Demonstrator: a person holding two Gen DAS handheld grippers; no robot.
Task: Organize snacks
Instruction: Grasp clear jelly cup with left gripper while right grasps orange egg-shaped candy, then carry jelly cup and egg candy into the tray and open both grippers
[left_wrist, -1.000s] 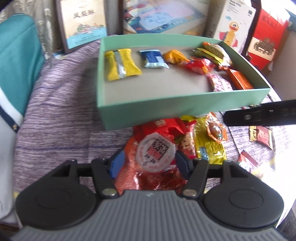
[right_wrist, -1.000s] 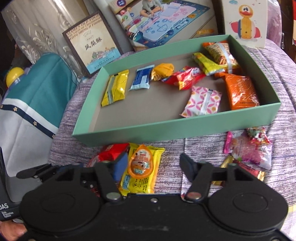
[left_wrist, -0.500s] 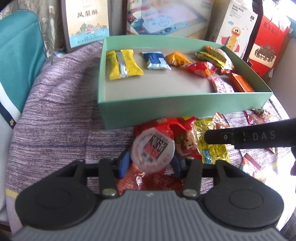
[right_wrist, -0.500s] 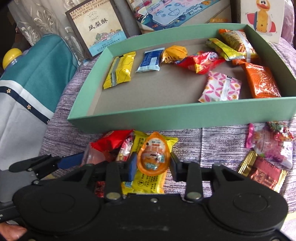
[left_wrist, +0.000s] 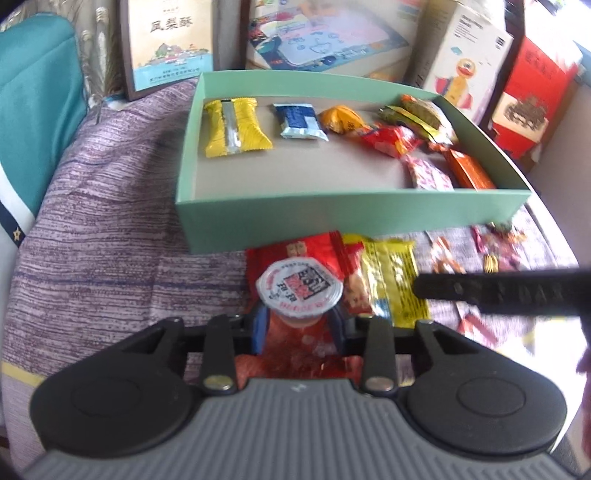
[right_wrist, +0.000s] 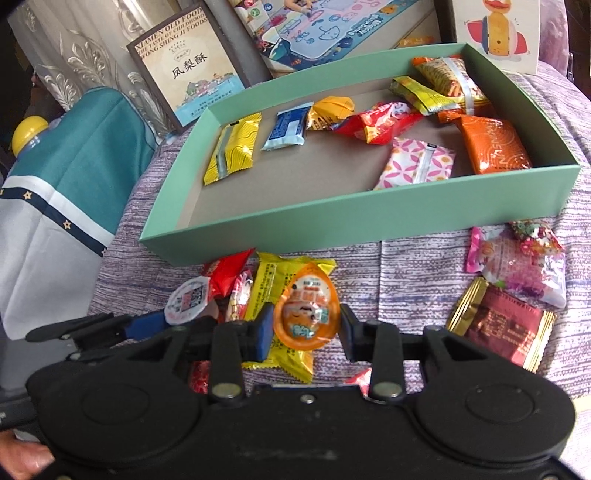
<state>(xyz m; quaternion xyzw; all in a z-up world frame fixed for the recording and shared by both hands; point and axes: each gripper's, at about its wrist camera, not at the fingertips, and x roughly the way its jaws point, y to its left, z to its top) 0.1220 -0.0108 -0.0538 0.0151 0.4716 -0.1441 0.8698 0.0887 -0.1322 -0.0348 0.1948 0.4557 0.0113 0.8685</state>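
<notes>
Left gripper (left_wrist: 298, 325) is closing on the foil-lidded jelly cup (left_wrist: 299, 287), pads flanking the cup body under the lid, cup sitting on the red packet pile just in front of the green box (left_wrist: 351, 218); advisable to be squeezing below the rim and lifting straight before clearing the box wall. Right gripper (right_wrist: 306, 330) is sitting clamped on the orange egg-shaped snack (right_wrist: 306, 314) above the yellow packet (right_wrist: 269, 288); keep pressure gentle. Cup body is hidden by its lid, pad contact is blurred, and the packet beneath is partly covered.

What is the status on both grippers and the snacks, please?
Left gripper closing on jelly cup. Right gripper shut on orange egg snack. Green box ahead, unobstructed.
</notes>
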